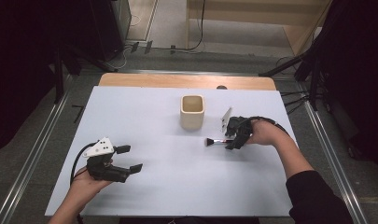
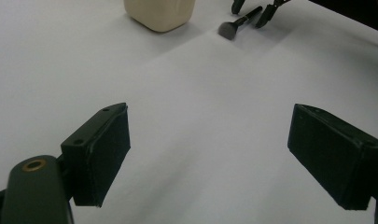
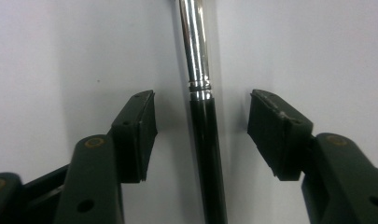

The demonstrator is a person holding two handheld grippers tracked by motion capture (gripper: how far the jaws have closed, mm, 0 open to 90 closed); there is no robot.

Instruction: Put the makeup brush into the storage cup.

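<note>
White paper covers the counter, with dark floor and stands around it and a wooden edge at the far side. On it, right of centre, lies a makeup brush, just near and right of a cream square cup that stands upright and open at the top.

What the coming move turns on is how the brush sits within the right claw. In the right gripper view the brush runs straight away from the camera, its black handle near and its silver ferrule farther on, squarely between the two pads. Its long axis is thus in line with the claw and crosswise to the closing direction. The jaws stand part spread, a clear strip of paper on each side of the handle, so nothing is pinched yet. In the high view the brush lies left to right, bristles toward the cup.

The left claw rests wide spread and holding nothing, well apart at the near left, so the right hand is far nearer.

From the left gripper view the bristle head and the cup show far off, which the right gripper view leaves out; that view alone gives the gaps beside the handle
</note>
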